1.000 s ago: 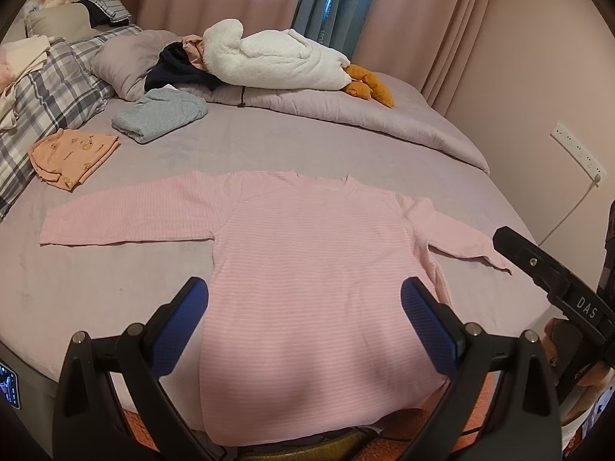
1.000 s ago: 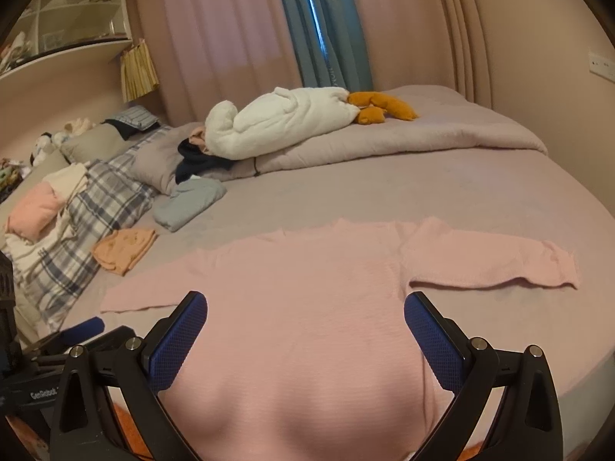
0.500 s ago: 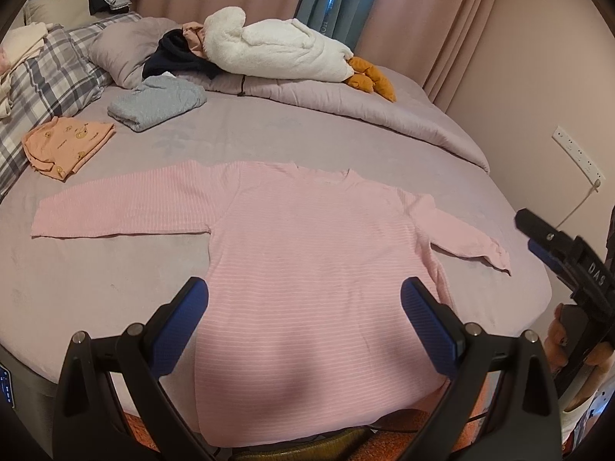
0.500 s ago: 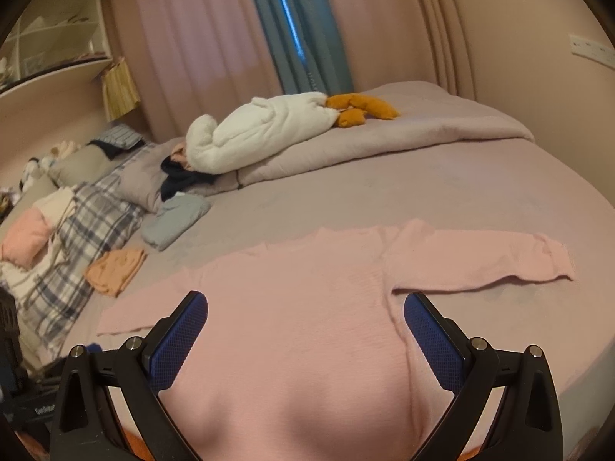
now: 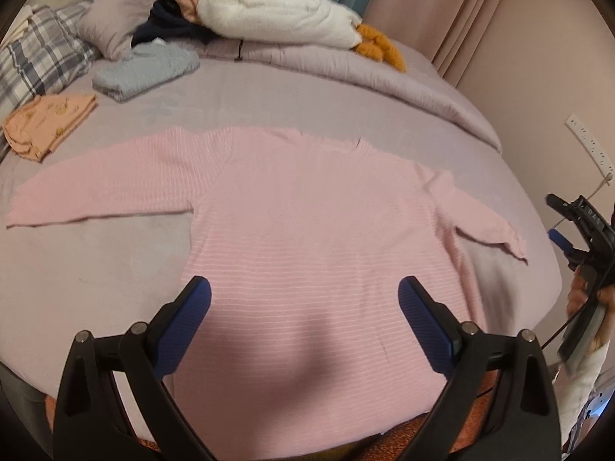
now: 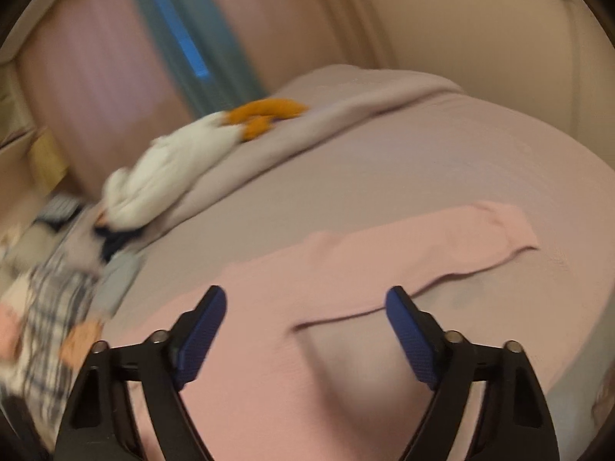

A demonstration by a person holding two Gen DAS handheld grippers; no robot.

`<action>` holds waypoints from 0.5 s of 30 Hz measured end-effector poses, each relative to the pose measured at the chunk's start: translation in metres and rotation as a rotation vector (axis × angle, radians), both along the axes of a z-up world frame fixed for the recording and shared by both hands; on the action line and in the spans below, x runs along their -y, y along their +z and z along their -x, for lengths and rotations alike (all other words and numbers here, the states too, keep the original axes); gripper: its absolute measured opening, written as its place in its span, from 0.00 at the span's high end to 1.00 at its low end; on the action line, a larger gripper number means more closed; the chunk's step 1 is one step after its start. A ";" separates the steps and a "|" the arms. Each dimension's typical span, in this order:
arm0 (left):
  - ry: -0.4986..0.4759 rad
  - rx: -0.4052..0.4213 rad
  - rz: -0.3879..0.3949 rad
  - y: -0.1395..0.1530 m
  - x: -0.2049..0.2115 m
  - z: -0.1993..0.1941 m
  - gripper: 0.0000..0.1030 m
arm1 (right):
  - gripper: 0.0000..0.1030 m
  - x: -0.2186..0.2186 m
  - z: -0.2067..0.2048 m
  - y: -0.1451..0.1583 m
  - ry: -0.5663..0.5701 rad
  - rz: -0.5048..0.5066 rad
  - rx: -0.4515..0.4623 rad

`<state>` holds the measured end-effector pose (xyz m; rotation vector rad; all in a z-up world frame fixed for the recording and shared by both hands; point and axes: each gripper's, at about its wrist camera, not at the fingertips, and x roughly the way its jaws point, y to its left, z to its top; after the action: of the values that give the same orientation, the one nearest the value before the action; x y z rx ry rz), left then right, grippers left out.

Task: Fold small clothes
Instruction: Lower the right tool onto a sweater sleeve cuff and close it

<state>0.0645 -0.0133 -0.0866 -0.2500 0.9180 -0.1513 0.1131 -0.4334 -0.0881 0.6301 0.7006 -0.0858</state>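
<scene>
A pink striped long-sleeved shirt [image 5: 307, 223] lies flat on the mauve bed [image 5: 238, 92], both sleeves spread out. My left gripper [image 5: 303, 299] hovers open above the shirt's lower body, with nothing between its blue pads. In the blurred right wrist view, my right gripper [image 6: 305, 305] hangs over the shirt [image 6: 269, 292] near its right armpit, and the right sleeve [image 6: 461, 238] stretches away to the right. Its jaws are closing, with nothing gripped between them. The right gripper's black body [image 5: 584, 230] also shows at the right edge of the left wrist view, held by a hand.
A folded grey garment [image 5: 146, 71] and a folded orange one [image 5: 46, 123] lie at the far left of the bed. A white plush goose [image 5: 276, 15] with orange feet rests on the rolled duvet. Plaid pillows [image 5: 34, 65] sit left; curtains and a wall behind.
Both grippers have dropped closer to the shirt. The right gripper swung right and rolled, now framing the right armpit and sleeve, and its jaws have narrowed. The left gripper stays open.
</scene>
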 end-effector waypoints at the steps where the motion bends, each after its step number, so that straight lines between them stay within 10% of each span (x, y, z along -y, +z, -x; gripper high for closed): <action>1: 0.001 -0.015 0.002 -0.007 0.000 -0.004 0.08 | 0.25 0.010 -0.002 -0.005 -0.024 -0.015 -0.013; 15: 0.001 -0.189 0.018 -0.069 0.000 -0.036 0.21 | 0.45 0.141 -0.003 -0.117 -0.451 -0.234 -0.270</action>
<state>0.1003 -0.0136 -0.1557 -0.2850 1.1045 -0.1369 0.1166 -0.5749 -0.2054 1.0068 0.8244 -0.5190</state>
